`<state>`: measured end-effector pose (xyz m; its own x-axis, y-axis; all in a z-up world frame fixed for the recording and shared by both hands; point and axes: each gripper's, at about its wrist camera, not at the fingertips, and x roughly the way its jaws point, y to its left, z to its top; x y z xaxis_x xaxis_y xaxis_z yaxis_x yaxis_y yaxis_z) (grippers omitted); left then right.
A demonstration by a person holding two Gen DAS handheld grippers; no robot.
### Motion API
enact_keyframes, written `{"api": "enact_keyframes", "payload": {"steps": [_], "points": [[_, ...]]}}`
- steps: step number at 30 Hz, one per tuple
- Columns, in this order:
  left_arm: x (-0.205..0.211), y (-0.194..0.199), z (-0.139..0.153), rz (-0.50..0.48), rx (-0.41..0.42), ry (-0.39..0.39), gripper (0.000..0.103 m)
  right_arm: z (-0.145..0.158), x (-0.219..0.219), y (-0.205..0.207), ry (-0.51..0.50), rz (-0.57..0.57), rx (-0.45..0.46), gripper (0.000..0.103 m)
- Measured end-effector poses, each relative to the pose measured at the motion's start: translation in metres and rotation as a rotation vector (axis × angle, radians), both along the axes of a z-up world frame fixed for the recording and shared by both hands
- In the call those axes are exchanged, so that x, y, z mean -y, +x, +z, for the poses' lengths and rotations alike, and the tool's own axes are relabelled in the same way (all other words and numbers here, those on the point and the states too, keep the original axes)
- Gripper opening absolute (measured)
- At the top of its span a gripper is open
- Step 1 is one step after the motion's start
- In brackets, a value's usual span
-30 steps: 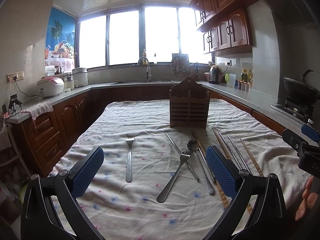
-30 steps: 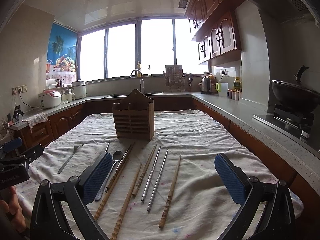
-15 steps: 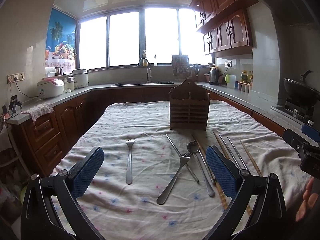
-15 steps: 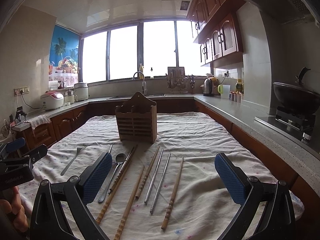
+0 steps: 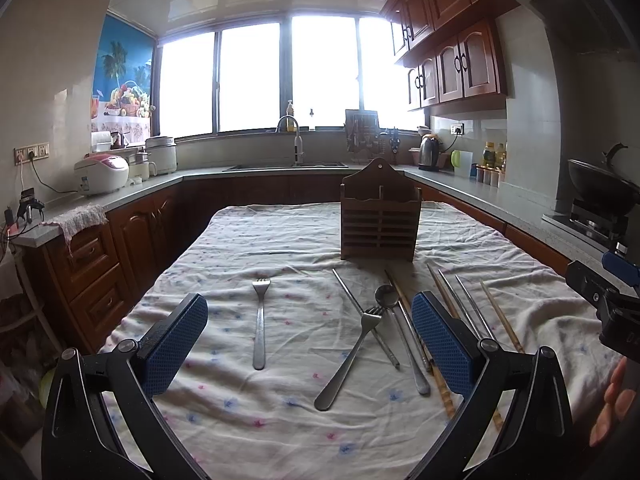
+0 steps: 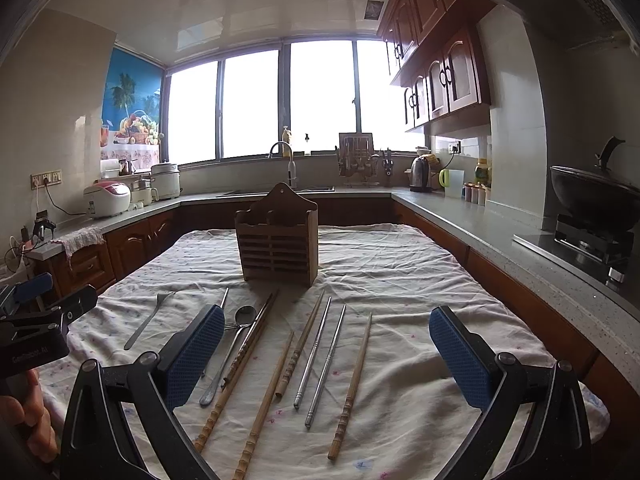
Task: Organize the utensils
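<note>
Both grippers, left (image 5: 310, 344) & right (image 6: 326, 356), wide open, holding nothing. Metal fork (image 5: 259, 320) thin, stiff, prob slippery; pinch mid-handle. Wood holder (image 5: 379, 222) behind.

1. Gripper pads (image 5: 176, 344): blue, fine dotted texture; gripper arms black.
2. Tablecloth (image 5: 280, 408): off-white, scattered small pink and blue flower print.
3. Utensil holder (image 5: 380, 220): brown wood, slatted front.
4. Forks (image 5: 259, 320), spoon (image 5: 386, 294), metal chopsticks (image 6: 316, 350): silver.
5. Bamboo chopsticks (image 6: 350, 388): tan, ringed near ends.
6. Cabinets (image 5: 460, 64): reddish-brown wood.
7. Rice cooker (image 5: 102, 172): white, pink lid.
</note>
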<state>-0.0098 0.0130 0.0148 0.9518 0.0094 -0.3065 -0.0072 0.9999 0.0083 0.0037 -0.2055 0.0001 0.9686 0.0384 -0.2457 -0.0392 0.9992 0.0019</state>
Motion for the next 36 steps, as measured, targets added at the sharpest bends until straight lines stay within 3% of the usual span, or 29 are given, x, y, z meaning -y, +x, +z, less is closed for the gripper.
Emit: {"api": "enact_keyframes", "payload": {"steps": [18, 24, 36], "points": [[-0.003, 0.008, -0.001, -0.008, -0.024, -0.017, 0.103, -0.001, 0.002, 0.005, 0.015, 0.007, -0.016, 0.103], [-0.007, 0.023, -0.005, -0.019, -0.084, -0.043, 0.103, -0.002, 0.004, 0.013, 0.024, 0.02, -0.041, 0.103], [-0.002, 0.064, -0.009, -0.062, -0.212, -0.024, 0.103, -0.009, 0.017, 0.043, 0.066, 0.026, -0.144, 0.103]]}}
